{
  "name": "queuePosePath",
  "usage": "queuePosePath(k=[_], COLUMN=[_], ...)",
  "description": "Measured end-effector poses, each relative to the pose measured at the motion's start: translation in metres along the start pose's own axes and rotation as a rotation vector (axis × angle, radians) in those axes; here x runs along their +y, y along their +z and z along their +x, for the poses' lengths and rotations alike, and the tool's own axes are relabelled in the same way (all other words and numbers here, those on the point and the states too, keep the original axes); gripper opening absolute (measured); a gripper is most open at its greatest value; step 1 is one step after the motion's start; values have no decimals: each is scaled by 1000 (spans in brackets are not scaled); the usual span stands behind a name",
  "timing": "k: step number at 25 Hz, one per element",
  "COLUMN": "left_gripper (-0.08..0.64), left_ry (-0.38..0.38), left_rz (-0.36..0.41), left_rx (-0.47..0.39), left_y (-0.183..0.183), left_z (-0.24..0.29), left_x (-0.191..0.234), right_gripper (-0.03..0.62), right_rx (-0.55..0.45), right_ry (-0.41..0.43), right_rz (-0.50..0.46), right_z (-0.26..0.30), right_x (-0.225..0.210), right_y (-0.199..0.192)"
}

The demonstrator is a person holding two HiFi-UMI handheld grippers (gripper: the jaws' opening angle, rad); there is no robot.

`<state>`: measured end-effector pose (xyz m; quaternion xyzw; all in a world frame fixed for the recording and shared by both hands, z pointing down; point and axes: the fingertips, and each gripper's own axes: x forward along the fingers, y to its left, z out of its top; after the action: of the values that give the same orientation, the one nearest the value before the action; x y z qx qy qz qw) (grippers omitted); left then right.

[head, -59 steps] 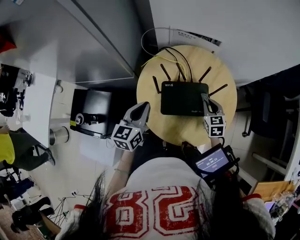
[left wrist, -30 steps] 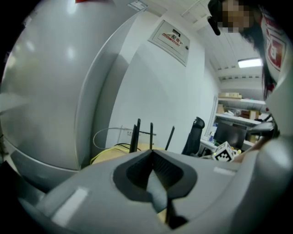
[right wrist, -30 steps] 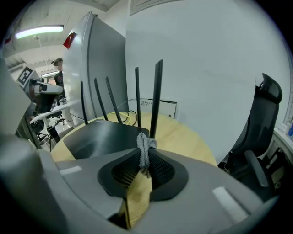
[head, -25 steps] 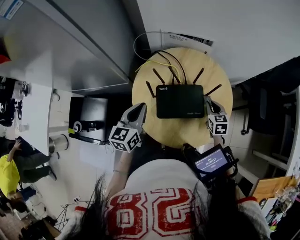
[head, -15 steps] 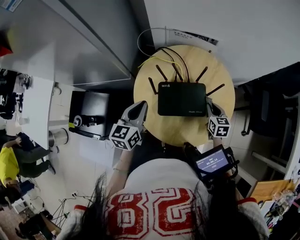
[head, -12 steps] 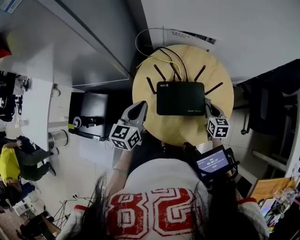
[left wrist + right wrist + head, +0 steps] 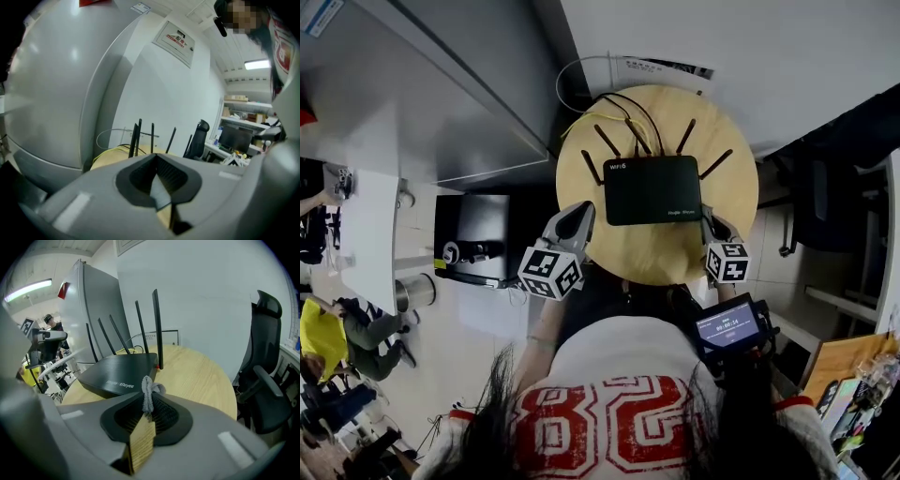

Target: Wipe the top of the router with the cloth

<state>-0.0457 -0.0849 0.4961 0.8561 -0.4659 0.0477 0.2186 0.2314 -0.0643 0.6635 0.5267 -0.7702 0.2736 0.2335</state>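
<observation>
The black router (image 7: 652,189) lies flat on the round wooden table (image 7: 733,178), its antennas pointing away from me. In the right gripper view the router (image 7: 119,371) sits just ahead and left of the jaws. My right gripper (image 7: 147,404) is shut on a small tuft of grey cloth (image 7: 149,391). In the head view the right gripper (image 7: 709,221) hovers by the router's near right corner. My left gripper (image 7: 583,216) is at the table's left edge, off the router. In its own view the left gripper (image 7: 156,161) is shut with nothing between its jaws.
Yellow and black cables (image 7: 619,111) run off the table's far side toward the white wall. A grey cabinet (image 7: 441,84) stands at the left, with a black box (image 7: 473,230) on the floor below. A black office chair (image 7: 265,366) stands right of the table.
The head camera has shifted a little. My right gripper has drawn back slightly from the router's near right corner toward me. The left gripper has kept its place.
</observation>
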Motion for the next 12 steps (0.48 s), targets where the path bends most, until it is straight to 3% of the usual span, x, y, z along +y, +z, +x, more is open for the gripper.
queuePosePath(k=[12], left_gripper=[3], left_ry=[-14], left_rz=[-9], left_rx=[5], left_y=[-4], left_z=[-5], left_x=[3], right_gripper=[41], right_rx=[56], right_ry=[-3], right_rz=[14], right_z=[-11], right_x=[22], right_y=[-31])
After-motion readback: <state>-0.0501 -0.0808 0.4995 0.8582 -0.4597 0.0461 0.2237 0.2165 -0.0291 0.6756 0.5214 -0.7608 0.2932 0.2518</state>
